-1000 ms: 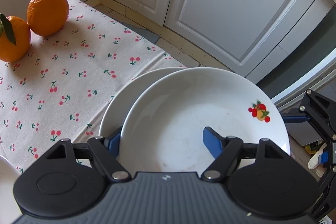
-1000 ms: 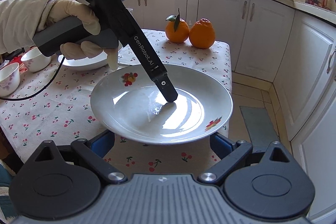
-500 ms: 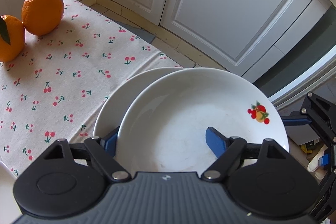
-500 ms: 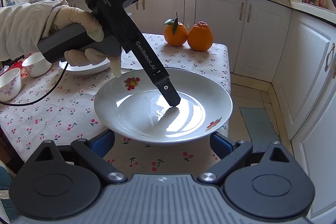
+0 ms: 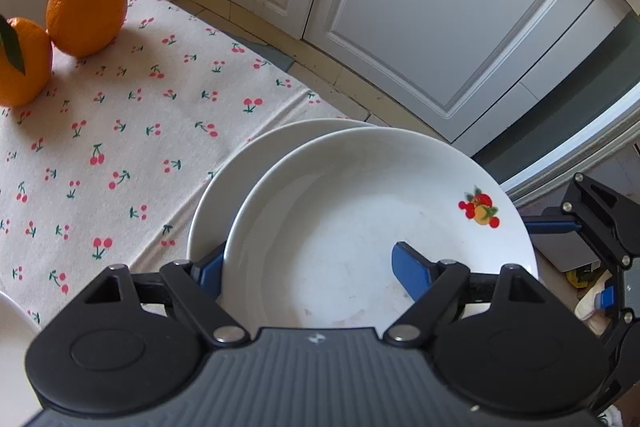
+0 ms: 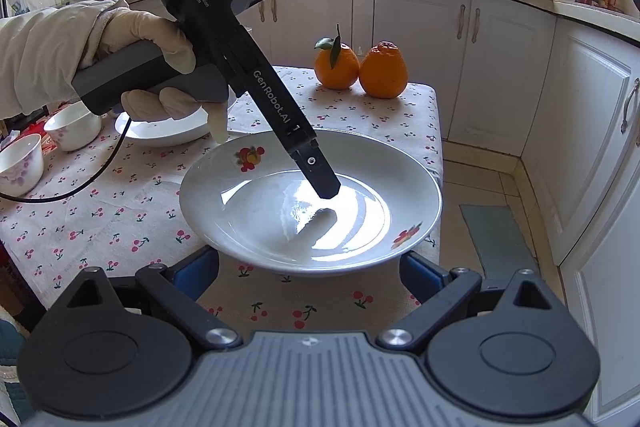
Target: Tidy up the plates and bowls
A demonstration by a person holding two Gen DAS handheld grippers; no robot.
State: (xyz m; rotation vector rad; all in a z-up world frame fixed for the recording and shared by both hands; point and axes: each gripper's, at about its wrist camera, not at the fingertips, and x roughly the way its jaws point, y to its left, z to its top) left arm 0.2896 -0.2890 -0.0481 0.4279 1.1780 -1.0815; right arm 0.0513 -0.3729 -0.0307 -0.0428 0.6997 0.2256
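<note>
The top plate (image 5: 360,227) with a fruit picture sits on another white plate (image 5: 248,183), near the table's edge on the cherry tablecloth (image 5: 120,131); the left gripper (image 5: 308,267) has just let go a bit, one blue finger inside the plate and one outside, maybe not pressing it; the right gripper (image 6: 310,271) is wide open just in front of the plate, holding nothing; two oranges (image 6: 360,71) sit far back.

Left wrist view: steeply down, close over the white fruit-printed ceramic plate (image 5: 360,211). Right wrist view: shallower, across the same plate (image 6: 280,227).
</note>
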